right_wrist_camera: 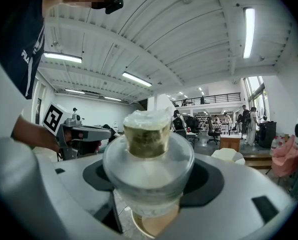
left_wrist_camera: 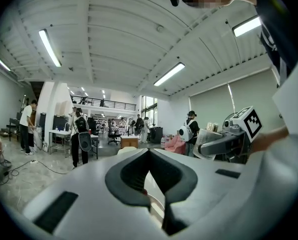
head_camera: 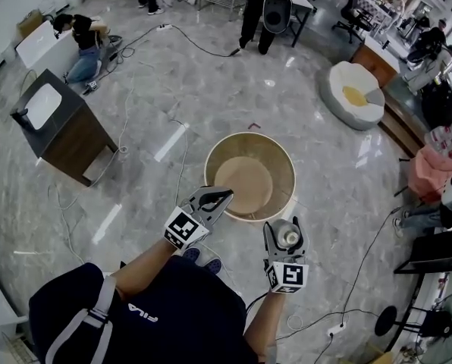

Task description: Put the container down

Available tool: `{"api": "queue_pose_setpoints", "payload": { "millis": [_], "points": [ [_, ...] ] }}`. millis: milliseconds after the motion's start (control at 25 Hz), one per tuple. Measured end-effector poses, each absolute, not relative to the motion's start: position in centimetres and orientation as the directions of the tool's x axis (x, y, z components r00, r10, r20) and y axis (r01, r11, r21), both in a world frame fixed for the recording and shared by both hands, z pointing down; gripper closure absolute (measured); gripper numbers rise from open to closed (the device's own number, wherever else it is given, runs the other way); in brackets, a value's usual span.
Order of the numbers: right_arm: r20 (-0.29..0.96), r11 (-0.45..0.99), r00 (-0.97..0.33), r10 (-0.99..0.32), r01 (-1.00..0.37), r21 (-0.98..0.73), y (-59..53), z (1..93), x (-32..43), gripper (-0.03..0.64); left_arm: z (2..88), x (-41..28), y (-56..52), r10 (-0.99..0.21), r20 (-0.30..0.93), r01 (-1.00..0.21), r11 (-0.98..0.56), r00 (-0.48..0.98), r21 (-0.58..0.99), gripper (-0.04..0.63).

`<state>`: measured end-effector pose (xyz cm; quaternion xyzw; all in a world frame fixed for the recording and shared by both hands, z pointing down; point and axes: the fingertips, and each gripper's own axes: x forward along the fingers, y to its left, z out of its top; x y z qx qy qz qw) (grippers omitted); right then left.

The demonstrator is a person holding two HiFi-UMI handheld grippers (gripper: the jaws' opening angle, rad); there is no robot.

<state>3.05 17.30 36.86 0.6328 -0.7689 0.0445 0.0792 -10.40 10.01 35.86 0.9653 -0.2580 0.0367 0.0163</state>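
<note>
Container: a clear plastic pot with a wide see-through body. A narrower part holds something olive-brown and is capped by crinkled film.
Where it is: in the air, just outside the near rim of the round wooden tub, towards the tub's right side. The tub stands on the marble floor.
Right gripper: its jaws are closed round the pot's wide body, one dark pad on each flank.
Left gripper: over the tub's near-left rim. Its jaw tips meet and I see nothing held between them.
Weight: probably light, since most of the pot looks empty or clear.
Walls: thin and smooth by the look of them, so they are likely to dent under a hard squeeze and slip under a slack one.
Weak spot: the film cap seems loose, so best not to grip there.
Best hold: the wide body where the jaws sit now, with moderate pressure.
Setting down: lower it level — a tilt may spill the filling.
</note>
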Motion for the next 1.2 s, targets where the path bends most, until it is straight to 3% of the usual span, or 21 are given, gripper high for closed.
{"api": "queue_pose_setpoints", "payload": {
  "millis": [560,1200],
  "points": [
    [0.183,0.264,-0.262,-0.947,-0.964,-0.012,18.6,38.6,5.5,0.256,36.5,-9.5,12.2,-0.575,0.117,-0.579,-0.815,0.81,0.0,0.571],
    [0.189,0.246,-0.239,-0.953,-0.969,0.016,11.7,39.9,10.6,0.256,37.2,-4.4,4.0,-0.569,0.076,-0.57,-0.821,0.819,-0.003,0.571]
  ]
}}
